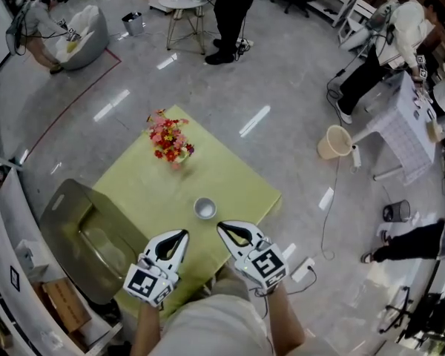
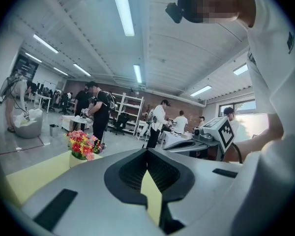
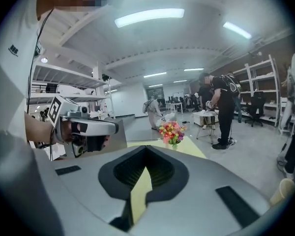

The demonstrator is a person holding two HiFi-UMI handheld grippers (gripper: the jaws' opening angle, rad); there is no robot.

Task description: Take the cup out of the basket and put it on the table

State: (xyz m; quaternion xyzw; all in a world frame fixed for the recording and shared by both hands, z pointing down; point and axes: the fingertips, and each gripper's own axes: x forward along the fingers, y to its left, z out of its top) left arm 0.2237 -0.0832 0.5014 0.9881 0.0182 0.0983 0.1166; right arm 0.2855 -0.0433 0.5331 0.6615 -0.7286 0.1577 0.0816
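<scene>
A small grey cup [image 1: 205, 208] stands upright on the yellow-green table [image 1: 230, 176], near its front corner. The grey metal basket [image 1: 67, 213] sits against the table's left side, and I see nothing in it. My left gripper [image 1: 183, 234] hovers just left of and nearer than the cup, shut and holding nothing. Just right of the cup is my right gripper [image 1: 221, 227], likewise shut and bare. In the left gripper view the left gripper [image 2: 147, 151] has its jaws meeting at the tip, as does the right gripper [image 3: 146, 147] in its own view. The cup is hidden in both gripper views.
A pot of red and pink flowers [image 1: 170, 141] stands at the table's far side. A beige bucket [image 1: 334, 142] lies on the floor to the right, and a cable runs to a power strip [image 1: 304, 269]. People stand and crouch around the room.
</scene>
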